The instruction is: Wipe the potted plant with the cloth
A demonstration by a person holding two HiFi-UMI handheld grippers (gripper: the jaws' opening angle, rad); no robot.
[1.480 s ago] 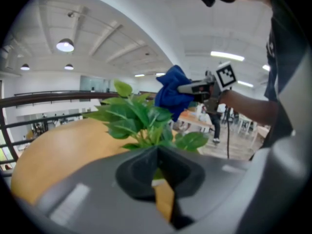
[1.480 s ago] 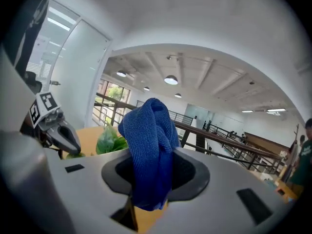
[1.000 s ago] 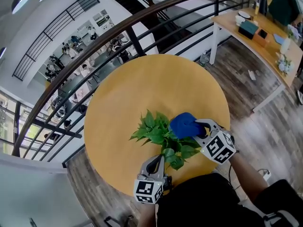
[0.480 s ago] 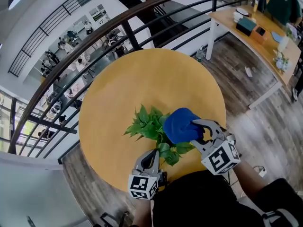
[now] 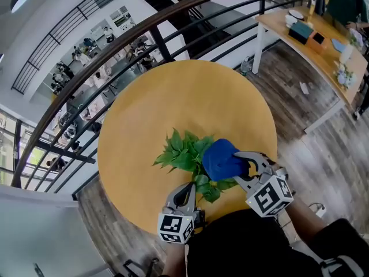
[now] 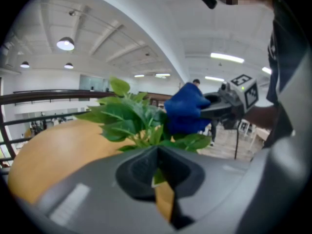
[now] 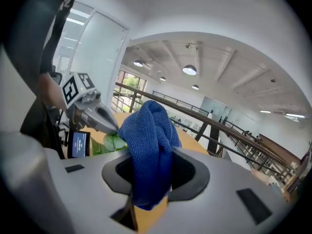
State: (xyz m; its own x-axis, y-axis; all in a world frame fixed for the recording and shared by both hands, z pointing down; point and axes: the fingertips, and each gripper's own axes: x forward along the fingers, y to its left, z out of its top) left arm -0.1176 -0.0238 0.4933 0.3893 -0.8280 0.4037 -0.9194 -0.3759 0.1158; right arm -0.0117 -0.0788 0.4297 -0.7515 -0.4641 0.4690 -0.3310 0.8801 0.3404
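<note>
The right hand-held gripper (image 5: 243, 167) is clamped on a bunched blue cloth (image 5: 222, 159), which rests against the right side of the leafy green potted plant (image 5: 183, 154). The left hand-held gripper (image 5: 187, 195), jaws together, sits at the plant's near leaves. The plant stands on a round yellow surface (image 5: 173, 103).

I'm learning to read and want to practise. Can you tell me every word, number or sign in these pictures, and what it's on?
Nothing here can be read.
Left cube and right cube: only black-and-white square patterns, no letters.
Small blue screen: whatever it shows is too blurred to read.
White boards on the far wall below: too small to read.
</note>
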